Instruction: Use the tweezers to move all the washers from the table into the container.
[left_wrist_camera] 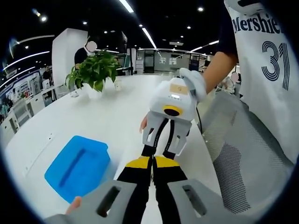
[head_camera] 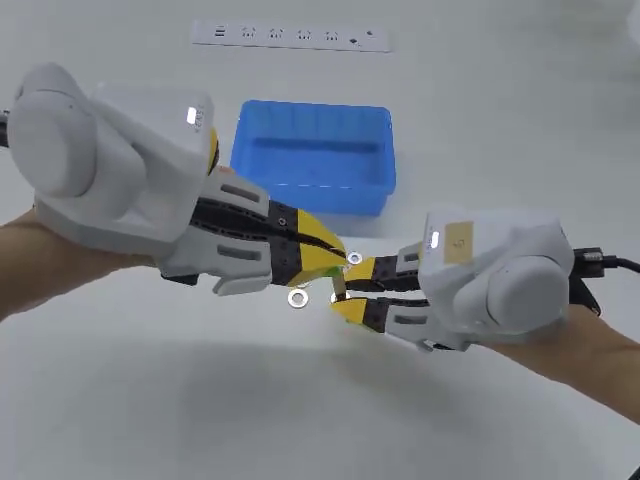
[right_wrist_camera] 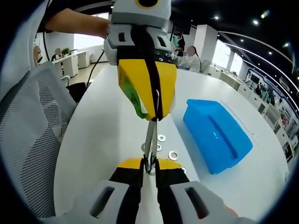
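Observation:
Thin silver tweezers (right_wrist_camera: pixel 150 140) run between my two grippers over the white table. My left gripper (right_wrist_camera: pixel 152 114) comes in from the far side and is shut on their upper end. At their lower end my right gripper (right_wrist_camera: pixel 149 169) is shut on them too. In the head view the left gripper (head_camera: pixel 330 262) and the right gripper (head_camera: pixel 345 300) meet tip to tip just in front of the blue container (head_camera: pixel 315 150). Several washers (right_wrist_camera: pixel 161 137) lie under the tweezers, and one washer (head_camera: pixel 298 297) sits left of the jaws. The container (right_wrist_camera: pixel 217 135) looks empty.
A white power strip (head_camera: pixel 290 36) lies at the table's far edge behind the container. A grey mesh chair (left_wrist_camera: pixel 238 154) stands by the table on the person's side. A potted plant (left_wrist_camera: pixel 96 70) stands on the far end of the table.

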